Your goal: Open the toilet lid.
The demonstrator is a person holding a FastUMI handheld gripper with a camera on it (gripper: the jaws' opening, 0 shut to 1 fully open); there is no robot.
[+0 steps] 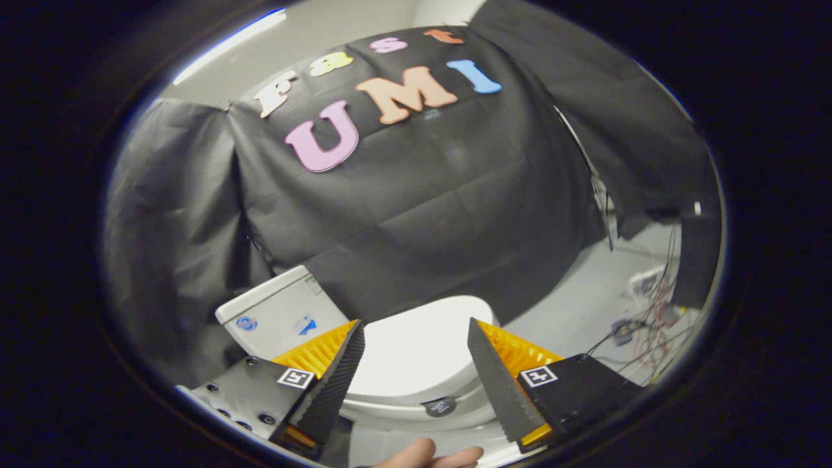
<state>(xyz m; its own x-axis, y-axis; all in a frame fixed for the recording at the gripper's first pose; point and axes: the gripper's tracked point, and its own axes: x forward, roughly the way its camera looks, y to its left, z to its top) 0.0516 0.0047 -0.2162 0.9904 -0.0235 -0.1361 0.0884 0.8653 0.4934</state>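
Gripper view is showing, left to right, the toilet tank (279, 312) with small blue stickers too blurred to read, then the closed toilet lid (416, 351) lying between and just beyond the jaws, which are standing wide apart and holding nothing. A hand (429, 457) is showing beneath. Judging from this, the jaws should be dropping toward the lid's front edge and hooking under it.
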